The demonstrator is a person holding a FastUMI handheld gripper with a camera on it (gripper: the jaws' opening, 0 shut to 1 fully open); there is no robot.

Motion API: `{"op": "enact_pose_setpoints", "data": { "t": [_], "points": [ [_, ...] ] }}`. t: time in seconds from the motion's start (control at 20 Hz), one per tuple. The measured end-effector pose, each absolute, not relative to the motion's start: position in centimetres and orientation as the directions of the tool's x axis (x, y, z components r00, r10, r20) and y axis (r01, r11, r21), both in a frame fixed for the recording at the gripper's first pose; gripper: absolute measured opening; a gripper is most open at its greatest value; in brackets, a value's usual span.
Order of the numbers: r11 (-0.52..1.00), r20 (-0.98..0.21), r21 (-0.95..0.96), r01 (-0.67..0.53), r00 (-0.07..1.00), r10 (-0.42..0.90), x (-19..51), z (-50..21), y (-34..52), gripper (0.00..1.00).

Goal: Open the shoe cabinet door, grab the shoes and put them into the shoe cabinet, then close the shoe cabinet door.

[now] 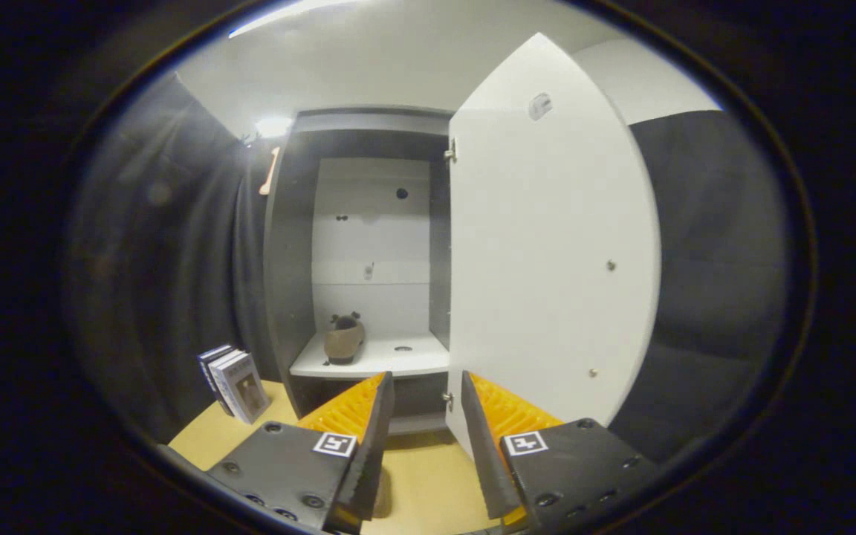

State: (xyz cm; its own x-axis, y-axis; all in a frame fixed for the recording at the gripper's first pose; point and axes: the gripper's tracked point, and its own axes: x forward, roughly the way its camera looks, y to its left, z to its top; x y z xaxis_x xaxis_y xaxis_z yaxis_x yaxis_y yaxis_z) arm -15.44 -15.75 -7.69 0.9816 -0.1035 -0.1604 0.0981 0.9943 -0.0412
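The shoe cabinet [294,245] stands ahead with its white door [547,260] swung wide to the right. A brown shoe [343,339] rests on the white lower shelf [398,360] inside, toward the left. My gripper [428,390] is open, its fingers apart with nothing between them, a short way in front of the cabinet's base. The right finger lies just in front of the door's lower hinge edge.
Several books [233,383] lean against the cabinet's left side on the light wooden floor [413,483]. Dark cloth walls stand to the left and behind the door. An upper shelf [370,271] divides the white interior.
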Motion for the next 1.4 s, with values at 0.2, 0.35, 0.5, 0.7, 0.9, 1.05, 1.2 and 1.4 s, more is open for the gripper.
{"op": "enact_pose_setpoints", "data": {
  "t": [0.2,0.35,0.5,0.7,0.9,1.05,1.2,1.4],
  "points": [
    [0.997,-0.214,-0.066,0.042,0.975,-0.056,-12.8,-11.4,-12.4,0.57],
    [0.998,-0.287,-0.061,0.000,0.958,-0.018,-11.8,-15.5,-10.0,0.57],
    [1.000,-0.381,-0.018,-0.013,0.924,0.005,-11.6,-20.6,-7.9,0.58],
    [0.999,-0.466,0.013,-0.031,0.884,0.034,-11.7,-26.6,-5.9,0.58],
    [0.997,-0.563,0.025,-0.074,0.823,0.075,-12.2,-32.6,-4.4,0.58],
    [0.995,-0.668,0.025,-0.095,0.739,0.087,-13.4,-37.8,-3.5,0.58],
    [0.992,-0.738,0.014,-0.125,0.668,0.095,-14.8,-41.7,-2.9,0.58],
    [0.988,-0.787,-0.003,-0.152,0.610,0.092,-15.5,-45.1,-2.6,0.58]
  ]
}}
